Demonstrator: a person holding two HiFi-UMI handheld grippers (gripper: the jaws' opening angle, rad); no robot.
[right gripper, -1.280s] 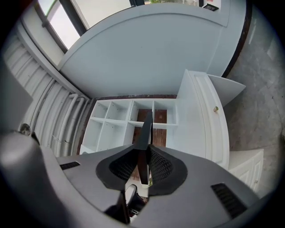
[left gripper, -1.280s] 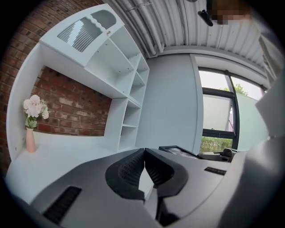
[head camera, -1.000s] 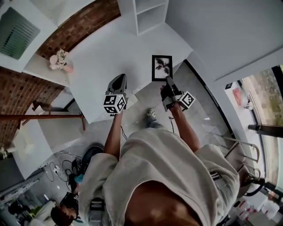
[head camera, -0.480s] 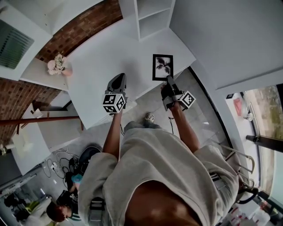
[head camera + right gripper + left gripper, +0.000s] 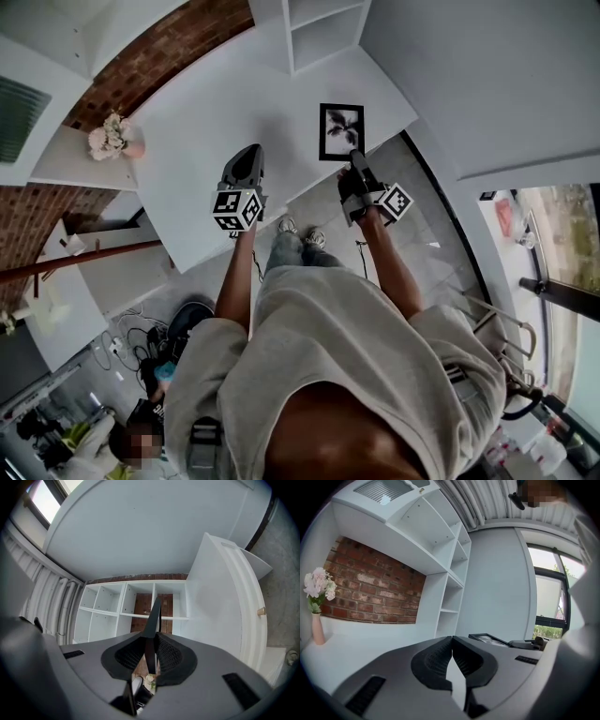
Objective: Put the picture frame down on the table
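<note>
Picture frame (image 5: pixel 340 131): thin, stiff, likely light. Front probably glazed, so fragile and slick. Best pinched at rim, off the glass. Right tool (image 5: pixel 354 157) clamped on its near edge. Frame juts forward roughly level, face up, over surface (image 5: pixel 216 112) near right edge; contact with surface unclear. Right forearm stretched forward. Left tool (image 5: pixel 247 159) jaws together, empty, held out over surface alongside.

The head view looks steeply down on the table (image 5: pixel 206 122); both gripper views face the shelves (image 5: pixel 454 597) behind it.
</note>
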